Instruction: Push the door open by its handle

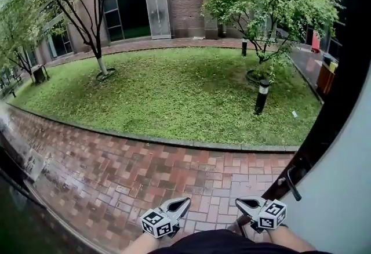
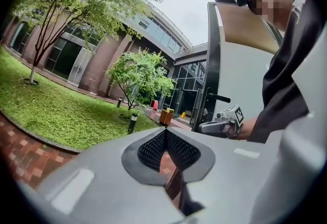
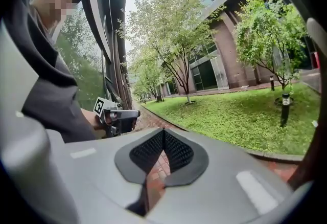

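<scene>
Left gripper [image 1: 184, 203], right gripper [image 1: 240, 203] closed, empty

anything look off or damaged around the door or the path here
Nothing stands out. The door stands open, its handle looks intact, and the brick path looks wet but even. The left gripper and right gripper are shut and empty. Only a small pale scrap lies on the lawn.

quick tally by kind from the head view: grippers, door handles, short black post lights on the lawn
grippers: 2 (left gripper, right gripper)
door handle: 1
post lights: 2 (near post light, far post light)
total: 5
</scene>
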`<action>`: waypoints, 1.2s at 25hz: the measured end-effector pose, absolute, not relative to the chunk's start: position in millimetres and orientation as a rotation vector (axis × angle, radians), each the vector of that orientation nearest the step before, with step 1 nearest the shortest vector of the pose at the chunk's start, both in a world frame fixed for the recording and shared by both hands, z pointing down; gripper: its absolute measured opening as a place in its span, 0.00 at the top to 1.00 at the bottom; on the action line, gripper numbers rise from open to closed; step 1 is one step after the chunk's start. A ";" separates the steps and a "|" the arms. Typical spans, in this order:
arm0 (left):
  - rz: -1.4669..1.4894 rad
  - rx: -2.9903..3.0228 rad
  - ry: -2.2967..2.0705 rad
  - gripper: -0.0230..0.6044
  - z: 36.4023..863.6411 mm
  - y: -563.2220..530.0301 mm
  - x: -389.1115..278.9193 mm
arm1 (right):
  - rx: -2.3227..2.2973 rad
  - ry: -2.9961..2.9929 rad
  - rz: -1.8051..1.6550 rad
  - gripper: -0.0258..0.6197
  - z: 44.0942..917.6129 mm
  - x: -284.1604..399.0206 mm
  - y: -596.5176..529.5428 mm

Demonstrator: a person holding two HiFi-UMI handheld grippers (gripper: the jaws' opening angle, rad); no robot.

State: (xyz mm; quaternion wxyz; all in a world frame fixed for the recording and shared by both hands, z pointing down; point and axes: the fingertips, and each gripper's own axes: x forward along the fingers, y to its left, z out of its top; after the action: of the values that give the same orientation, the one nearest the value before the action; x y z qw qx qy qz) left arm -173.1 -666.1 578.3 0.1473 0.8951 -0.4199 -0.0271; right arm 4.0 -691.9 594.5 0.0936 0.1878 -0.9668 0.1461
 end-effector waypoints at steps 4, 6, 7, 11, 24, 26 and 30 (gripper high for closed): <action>0.002 2.600 -1.206 0.96 582.3 -653.5 -174.5 | 0.533 -2.871 0.420 0.96 602.4 -2.4 -677.1; 0.033 2.586 -1.240 0.96 581.5 -646.1 -165.5 | 0.486 -2.865 0.431 0.96 608.4 -5.1 -669.2; 0.026 2.576 -1.262 0.96 581.1 -641.5 -158.8 | 0.448 -2.861 0.423 0.96 611.9 -6.9 -664.8; -0.060 2.509 -1.360 0.96 562.9 -627.2 -127.8 | 0.361 -2.853 0.420 0.96 620.0 -7.6 -660.4; 0.051 2.527 -1.540 0.96 537.1 -443.7 -88.0 | 0.193 -2.885 0.375 0.96 601.4 0.6 -539.7; 0.132 2.605 -1.526 0.96 538.7 -409.6 -78.3 | 0.228 -2.896 0.319 0.96 594.4 4.6 -507.4; 0.201 2.676 -1.405 0.96 544.3 -317.8 -63.5 | 0.313 -2.916 0.338 0.96 581.5 3.4 -412.7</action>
State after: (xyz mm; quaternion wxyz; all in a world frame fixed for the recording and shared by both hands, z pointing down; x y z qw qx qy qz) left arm -63.5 -317.8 544.3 0.0561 0.8821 -0.4630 0.0663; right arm 3.4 -412.7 581.5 0.0945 0.1054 -0.9834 0.1138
